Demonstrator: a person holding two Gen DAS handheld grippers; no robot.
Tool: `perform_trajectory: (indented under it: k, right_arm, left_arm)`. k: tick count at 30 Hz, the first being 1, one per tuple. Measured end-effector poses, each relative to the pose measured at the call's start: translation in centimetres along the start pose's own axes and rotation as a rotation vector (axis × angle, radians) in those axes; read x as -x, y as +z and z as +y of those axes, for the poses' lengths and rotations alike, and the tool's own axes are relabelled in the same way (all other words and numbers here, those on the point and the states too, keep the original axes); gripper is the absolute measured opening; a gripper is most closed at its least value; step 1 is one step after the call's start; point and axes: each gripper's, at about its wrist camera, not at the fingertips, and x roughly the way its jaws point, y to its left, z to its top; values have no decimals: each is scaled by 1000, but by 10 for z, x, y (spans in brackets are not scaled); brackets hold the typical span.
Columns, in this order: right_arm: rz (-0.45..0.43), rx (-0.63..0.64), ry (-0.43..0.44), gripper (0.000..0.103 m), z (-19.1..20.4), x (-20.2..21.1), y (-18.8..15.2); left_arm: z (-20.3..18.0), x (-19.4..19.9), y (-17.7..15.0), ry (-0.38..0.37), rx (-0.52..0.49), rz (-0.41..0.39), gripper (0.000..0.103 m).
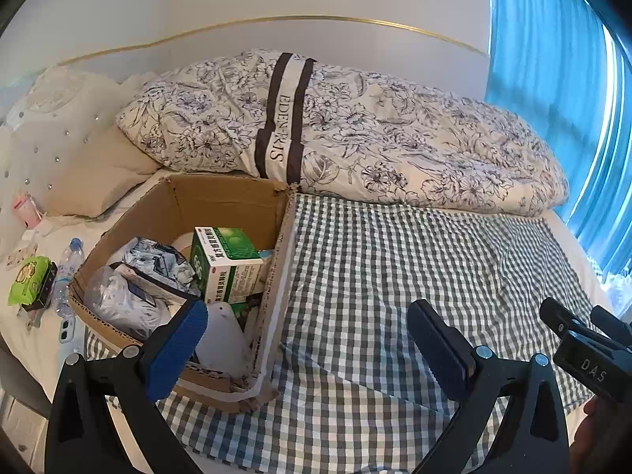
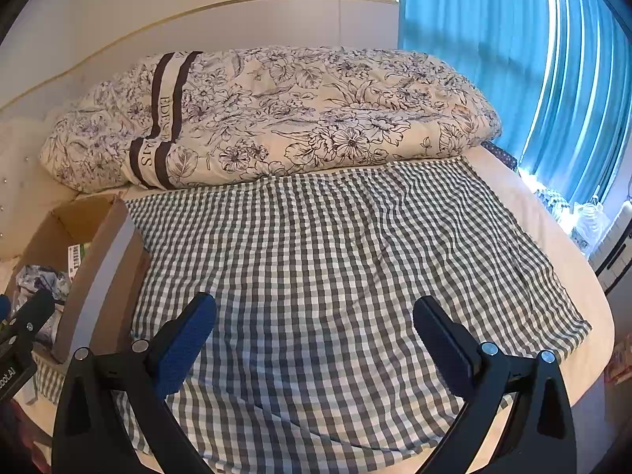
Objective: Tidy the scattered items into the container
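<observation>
A cardboard box [image 1: 221, 205] sits on a bed, at the left edge of a grey-and-white checked cloth [image 1: 395, 276]. Inside it lie a green medicine carton [image 1: 225, 264], a crumpled blue-patterned bag [image 1: 158, 260] and a clear plastic packet [image 1: 118, 300]. The left gripper [image 1: 308, 339] hovers over the box's near corner, jaws spread wide, empty. The right gripper [image 2: 316, 339] hangs above the bare cloth — likewise spread, gripping nothing. A floral duvet [image 2: 276, 118] lies bunched behind.
</observation>
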Motion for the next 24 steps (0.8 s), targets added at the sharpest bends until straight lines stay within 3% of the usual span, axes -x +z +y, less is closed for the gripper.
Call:
perform_trajectory:
  k: [24]
  right_arm:
    - [-9,40,-24,100,-3,6,-7]
  left_arm:
    - [-19,-4,-7,0,-50,29,103]
